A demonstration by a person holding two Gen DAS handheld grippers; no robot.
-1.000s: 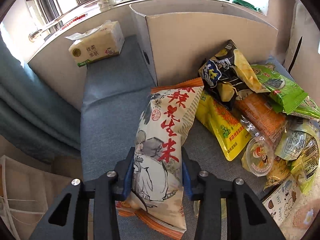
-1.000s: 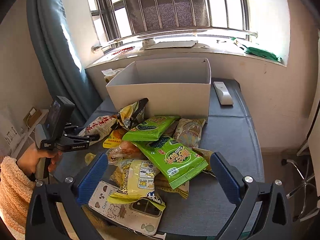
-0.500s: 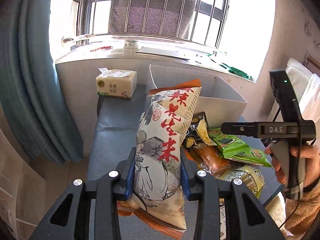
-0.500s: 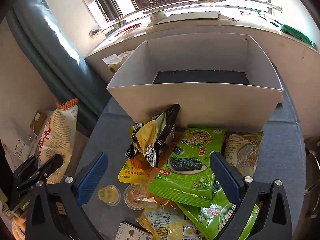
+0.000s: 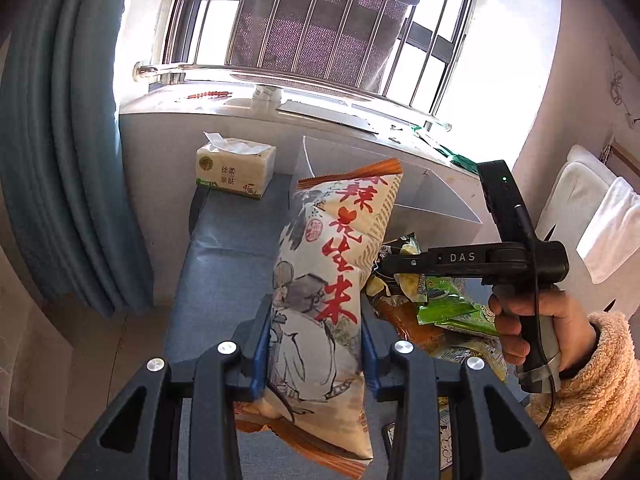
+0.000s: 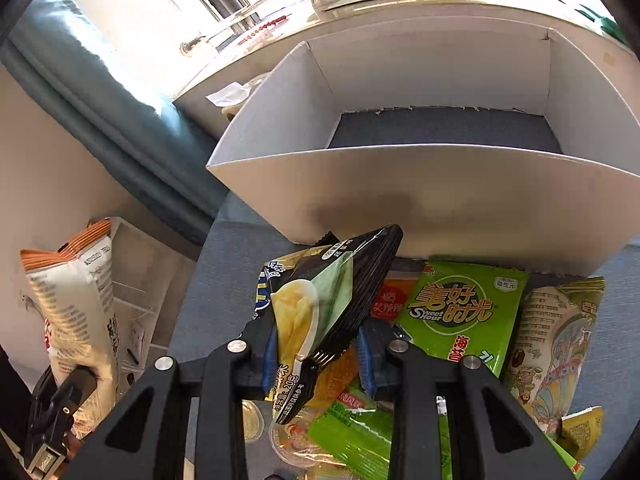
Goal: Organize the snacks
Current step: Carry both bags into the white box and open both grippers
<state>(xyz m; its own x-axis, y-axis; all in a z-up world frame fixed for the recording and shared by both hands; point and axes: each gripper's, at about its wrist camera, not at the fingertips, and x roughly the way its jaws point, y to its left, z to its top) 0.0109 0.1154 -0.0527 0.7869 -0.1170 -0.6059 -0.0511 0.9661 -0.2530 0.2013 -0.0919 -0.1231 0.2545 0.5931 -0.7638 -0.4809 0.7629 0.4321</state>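
My left gripper [image 5: 314, 344] is shut on a tall cream peanut bag with red characters [image 5: 332, 280] and holds it upright above the blue table. The bag also shows at the left in the right wrist view [image 6: 76, 312]. My right gripper [image 6: 318, 354] is shut on a black and yellow chip bag [image 6: 320, 316], just above the snack pile and in front of the white cardboard box [image 6: 420, 200]. The box is open on top and holds no snacks. The right gripper also shows in the left wrist view [image 5: 384, 262], over the pile.
Under the right gripper lie a green seaweed bag [image 6: 456, 312], an illustrated bag [image 6: 560, 340], jelly cups [image 6: 288, 440] and other packets. A tissue pack [image 5: 236, 172] stands at the table's [image 5: 224, 248] far left. A blue curtain [image 5: 72, 160] hangs on the left.
My right gripper has moved down to the pile and shut on the black and yellow chip bag. My left gripper has lifted the peanut bag off the table and holds it up.
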